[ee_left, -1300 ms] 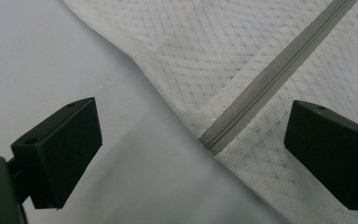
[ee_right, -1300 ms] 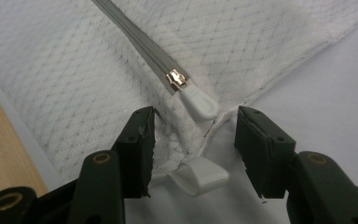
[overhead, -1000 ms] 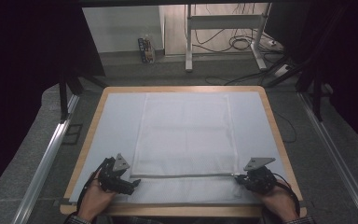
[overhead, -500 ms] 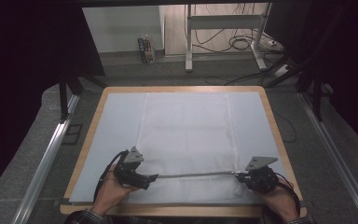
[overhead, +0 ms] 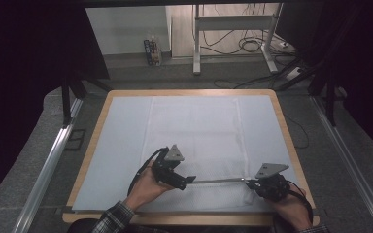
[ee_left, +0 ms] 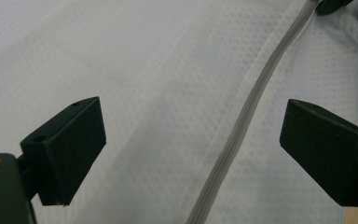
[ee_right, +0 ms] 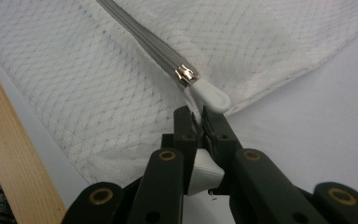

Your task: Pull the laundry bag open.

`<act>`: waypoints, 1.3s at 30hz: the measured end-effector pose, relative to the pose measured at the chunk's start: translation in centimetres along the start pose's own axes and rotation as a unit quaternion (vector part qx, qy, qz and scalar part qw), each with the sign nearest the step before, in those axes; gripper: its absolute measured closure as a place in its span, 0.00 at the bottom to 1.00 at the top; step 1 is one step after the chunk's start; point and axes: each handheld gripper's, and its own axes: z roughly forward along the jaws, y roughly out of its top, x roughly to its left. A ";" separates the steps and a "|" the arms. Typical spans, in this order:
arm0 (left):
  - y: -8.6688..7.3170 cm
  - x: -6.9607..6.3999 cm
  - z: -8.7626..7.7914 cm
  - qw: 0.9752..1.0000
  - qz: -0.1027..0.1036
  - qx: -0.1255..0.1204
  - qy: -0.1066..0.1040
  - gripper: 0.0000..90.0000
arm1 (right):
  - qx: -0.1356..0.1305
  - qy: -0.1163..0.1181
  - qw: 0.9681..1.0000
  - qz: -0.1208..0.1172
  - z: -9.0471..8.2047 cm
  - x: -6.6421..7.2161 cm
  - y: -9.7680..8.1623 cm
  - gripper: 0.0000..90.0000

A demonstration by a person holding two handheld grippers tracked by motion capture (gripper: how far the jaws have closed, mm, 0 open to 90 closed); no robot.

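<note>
A white mesh bag (overhead: pixel 194 131) lies flat on a pale blue mat (overhead: pixel 121 145), with a grey zipper (overhead: pixel 218 181) running along its near side. My left gripper (overhead: pixel 188 180) hovers over the zipper's middle. Its jaws stand wide open (ee_left: pixel 193 140), with the zipper (ee_left: pixel 256 93) passing beneath them and untouched. My right gripper (overhead: pixel 249 183) sits at the zipper's right end. In the right gripper view it is shut (ee_right: pixel 199 116) on the bag's fabric, just behind the metal slider (ee_right: pixel 186 74) and its white pull tab (ee_right: pixel 209 97).
The mat lies on a wooden-edged table (overhead: pixel 85 165), whose rim runs close beside the right gripper (ee_right: pixel 9 149). Metal rails flank the table on both sides. Behind it are a desk frame (overhead: pixel 233 39) and floor cables.
My left gripper has travelled right along the zipper from the bag's left end toward the right gripper, rising slightly. The right gripper has stayed in place, still pinching the fabric.
</note>
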 end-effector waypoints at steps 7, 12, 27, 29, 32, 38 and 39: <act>2.6 -0.8 3.1 1.000 0.016 -0.003 -0.020 0.07 | 0.001 0.001 1.000 0.001 0.0 -0.1 0.0 0.93; 4.0 -1.4 4.9 0.999 0.023 -0.007 -0.034 0.07 | 0.000 0.002 1.000 0.004 0.0 -0.2 0.0 0.93; 7.8 -4.2 10.2 0.996 0.070 0.001 -0.056 0.06 | -0.010 0.005 1.000 0.013 0.0 -0.4 0.0 0.93; 8.2 -4.5 10.9 0.996 0.072 0.000 -0.060 0.06 | -0.009 0.005 1.000 0.012 0.1 -0.4 0.0 0.93; 8.4 -4.8 11.4 0.996 0.066 -0.007 -0.062 0.06 | -0.008 0.006 1.000 0.012 0.1 -0.4 0.0 0.93; 9.1 -5.8 12.4 0.996 0.074 -0.010 -0.053 0.06 | -0.007 0.006 1.000 0.012 0.1 -0.4 0.0 0.93; 9.1 -5.9 12.5 0.996 0.084 -0.009 -0.042 0.05 | -0.005 0.006 1.000 0.014 0.1 -0.3 0.0 0.93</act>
